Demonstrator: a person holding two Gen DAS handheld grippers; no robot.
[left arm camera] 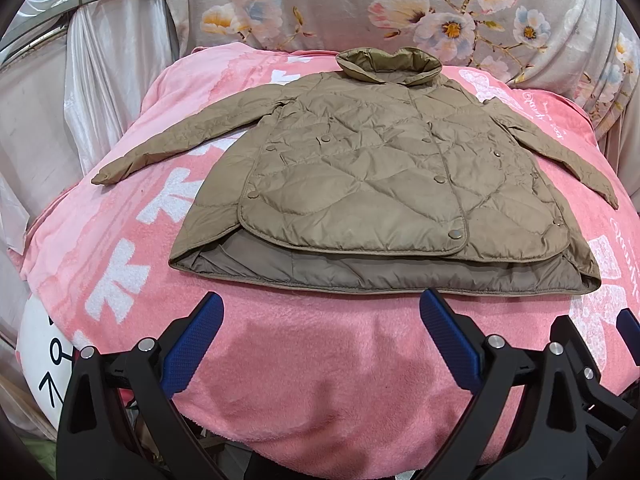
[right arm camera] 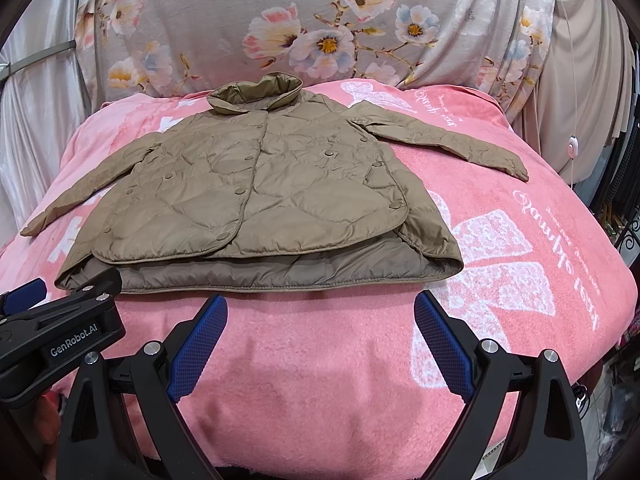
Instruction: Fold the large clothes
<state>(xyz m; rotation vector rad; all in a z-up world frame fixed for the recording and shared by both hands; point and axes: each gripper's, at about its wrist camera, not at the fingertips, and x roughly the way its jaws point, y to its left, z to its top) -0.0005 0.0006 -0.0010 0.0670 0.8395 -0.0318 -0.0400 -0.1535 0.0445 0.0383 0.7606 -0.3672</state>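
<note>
The work surface is a pink fleece blanket (left arm camera: 304,360) printed with white bows and script, backed by a grey floral cloth (left arm camera: 360,4) draped upright behind it. Pale satin curtains (left arm camera: 92,92) hang at your left; in the right wrist view a white cord with a small round switch (right arm camera: 573,146) hangs at the far right.

Both grippers sit at the near edge of the blanket, side by side, pointing forward toward the garment. The left gripper (left arm camera: 320,332) has its blue-padded fingers spread wide, with only blanket between them. The right gripper (right arm camera: 320,332) is likewise spread wide and holds nothing. Neither touches the garment; each sits just short of its hem. In the right wrist view, the black body of the left gripper shows at the lower left, marked "GenRobot.AI".

The tan quilted jacket (left arm camera: 380,184) lies flat, front side up, in the middle of the blanket. Its long axis runs away from you: the hem (left arm camera: 384,276) is nearest, the stand-up collar (left arm camera: 390,66) farthest, against the floral cloth. The front panels overlap and are snapped shut. The back panel extends past the front hem, exposing the lining. Both sleeves are spread outward and slant back toward you, cuffs resting on the blanket.

No containers are in view.
</note>
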